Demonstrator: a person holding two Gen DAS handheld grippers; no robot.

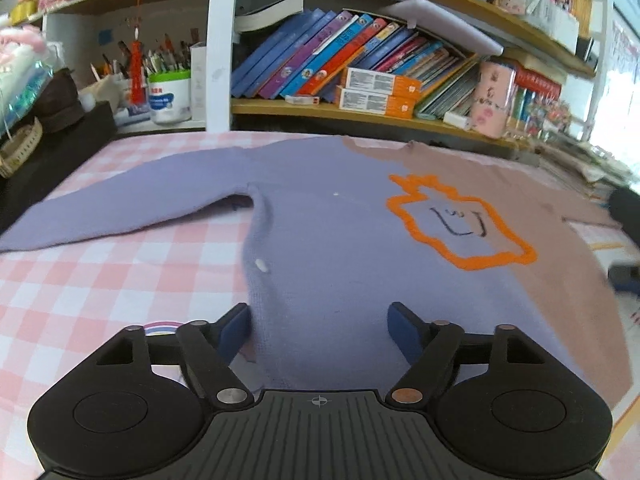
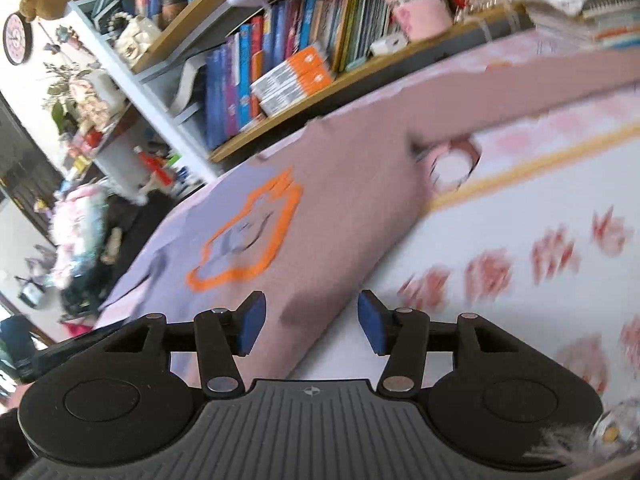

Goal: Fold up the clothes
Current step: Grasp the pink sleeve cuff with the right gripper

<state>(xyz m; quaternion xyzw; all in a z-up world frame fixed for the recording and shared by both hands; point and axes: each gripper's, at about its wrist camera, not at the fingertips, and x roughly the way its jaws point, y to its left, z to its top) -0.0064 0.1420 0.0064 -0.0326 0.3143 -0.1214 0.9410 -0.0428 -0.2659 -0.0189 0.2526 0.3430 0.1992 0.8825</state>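
On checked cloth [image 1: 100, 276], flat knit sweater [image 1: 320, 216]; orange fuzzy outline [image 1: 460, 220].

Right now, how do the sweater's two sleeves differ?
The left sleeve is purple and sharp in the left wrist view, lying on pink checked cloth. The right sleeve is dusty pink and motion-blurred in the right wrist view, over a floral cloth. Both lie flat, spread outward from the sweater, unfolded.

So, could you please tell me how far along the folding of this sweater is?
Done: the sweater lies flat, sleeve spread out. In hand: nothing; the left tongs and right tongs stand open over its hem. Left: every fold, since none shows yet.
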